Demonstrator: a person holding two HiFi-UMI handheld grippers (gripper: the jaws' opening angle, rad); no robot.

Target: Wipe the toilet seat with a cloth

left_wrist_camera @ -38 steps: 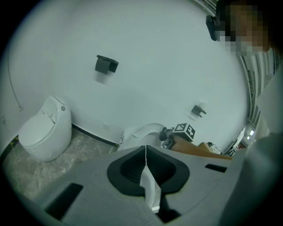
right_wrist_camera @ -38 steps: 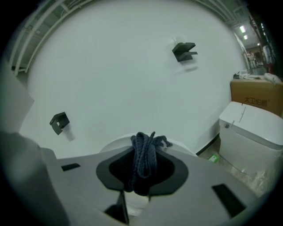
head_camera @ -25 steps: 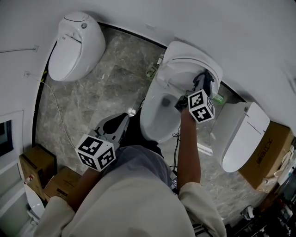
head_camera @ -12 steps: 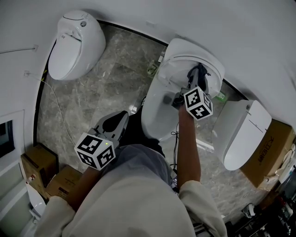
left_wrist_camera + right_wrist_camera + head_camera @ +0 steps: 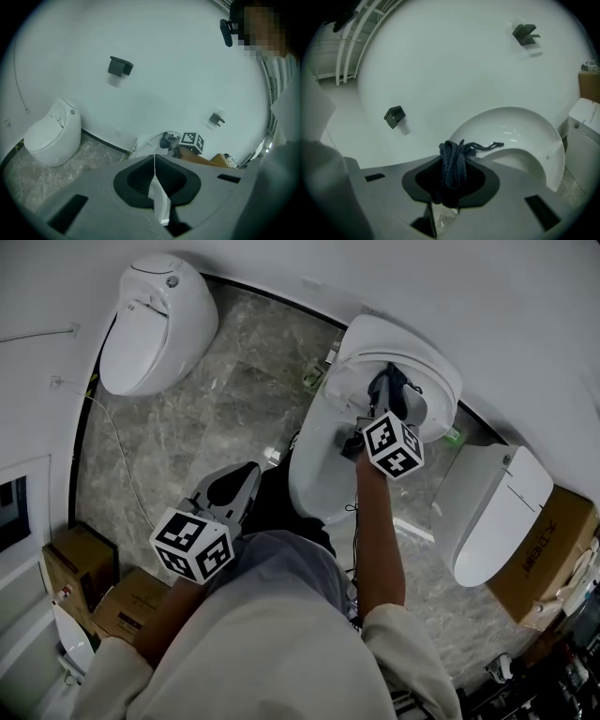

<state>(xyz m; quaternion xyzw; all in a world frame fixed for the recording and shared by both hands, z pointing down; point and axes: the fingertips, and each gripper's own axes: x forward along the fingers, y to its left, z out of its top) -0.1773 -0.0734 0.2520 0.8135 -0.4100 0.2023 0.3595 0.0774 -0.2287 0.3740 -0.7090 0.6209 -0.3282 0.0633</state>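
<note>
R gripper [image 5: 452, 159]: jaws clamped on the cloth [image 5: 453, 164].
Cloth: dark blue, bunched into a roll, pokes out past the tips w/ a loose thread trailing right.
Toilet seat [image 5: 347, 390]: white, tipped up, straight ahead of R tips; cloth lies against its inner face in head view, contact can't be confirmed.
Bowl [image 5: 314, 474]: open, below and behind R tips, toward the person.
L gripper [image 5: 154, 161]: jaws pressed together, nothing between them.
L position: held low by the person's body, well apart from the seat, over marble floor [image 5: 216, 399].
Beyond: second toilet [image 5: 155, 320] far left of L tips; third toilet [image 5: 487, 512] right of R arm; cardboard boxes [image 5: 80, 568] behind L gripper.
</note>
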